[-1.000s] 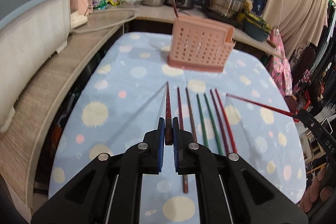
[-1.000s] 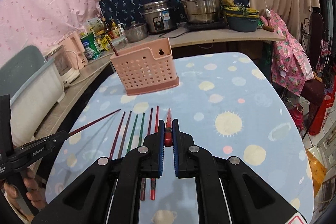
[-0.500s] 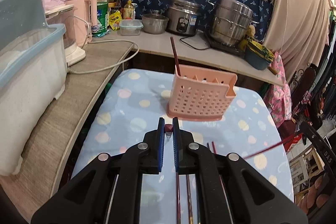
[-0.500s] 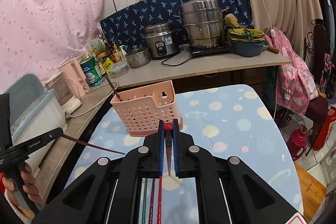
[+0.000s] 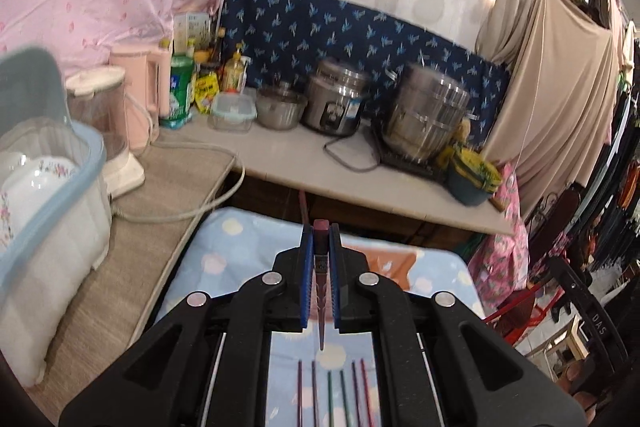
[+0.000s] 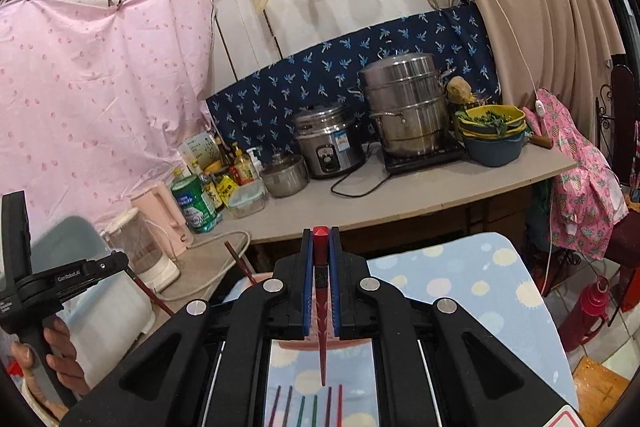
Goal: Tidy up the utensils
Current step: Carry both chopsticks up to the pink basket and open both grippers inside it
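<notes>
Your left gripper (image 5: 320,263) and right gripper (image 6: 320,267) each clench one chopstick, tip hanging down; the pink utensil basket (image 5: 394,259) lies just ahead, below.

Pink basket (image 5: 394,259) mostly hidden behind left gripper (image 5: 320,239); compartments unreadable. Six table chopsticks (image 6: 308,407) cut off by bottom edge, partly masked by right gripper (image 6: 320,243). Bottle labels (image 6: 240,167) too small.

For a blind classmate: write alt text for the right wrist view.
The right gripper is shut on a red chopstick, tip hanging over six chopsticks lying on a spotted tablecloth. Behind, a counter holds pots.
</notes>
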Demonstrator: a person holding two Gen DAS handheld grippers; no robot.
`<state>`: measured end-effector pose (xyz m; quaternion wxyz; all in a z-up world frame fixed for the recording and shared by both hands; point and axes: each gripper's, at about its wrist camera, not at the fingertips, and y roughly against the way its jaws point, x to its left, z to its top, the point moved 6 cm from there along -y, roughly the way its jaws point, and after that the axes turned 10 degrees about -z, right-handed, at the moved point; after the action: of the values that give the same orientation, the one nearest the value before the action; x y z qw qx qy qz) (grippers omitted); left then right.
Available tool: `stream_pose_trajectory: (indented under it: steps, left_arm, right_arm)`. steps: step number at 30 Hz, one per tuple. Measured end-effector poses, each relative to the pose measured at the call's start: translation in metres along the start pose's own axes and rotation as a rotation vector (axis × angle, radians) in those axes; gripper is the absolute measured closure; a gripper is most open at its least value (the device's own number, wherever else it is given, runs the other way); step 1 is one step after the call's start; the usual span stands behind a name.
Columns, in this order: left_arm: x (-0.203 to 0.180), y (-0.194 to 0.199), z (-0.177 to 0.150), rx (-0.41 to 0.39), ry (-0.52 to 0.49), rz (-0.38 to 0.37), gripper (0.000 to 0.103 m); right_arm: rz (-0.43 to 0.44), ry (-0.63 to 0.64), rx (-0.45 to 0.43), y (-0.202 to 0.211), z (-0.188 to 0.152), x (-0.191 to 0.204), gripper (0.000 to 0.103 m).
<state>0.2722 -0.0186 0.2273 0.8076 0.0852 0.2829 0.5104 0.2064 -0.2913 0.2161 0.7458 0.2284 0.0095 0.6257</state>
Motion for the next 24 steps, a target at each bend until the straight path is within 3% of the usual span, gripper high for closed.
stream_pose_trajectory:
  steps: [6,12,24]
  left_arm:
    - [-0.016,-0.006,0.052,-0.102,-0.024,-0.015,0.096]
    - [-0.015,-0.036,0.070,-0.138,-0.043,0.004,0.096]
    - [0.012,-0.100,0.028,-0.026,-0.043,0.044,0.096]
  right_arm:
    - [0.039,-0.026,-0.068,-0.025,0.045,0.022,0.096]
    - [0.042,-0.031,-0.082,-0.059,0.061,0.037,0.096]
    - [0.029,0.011,0.058,-0.131,0.003,0.041,0.096]
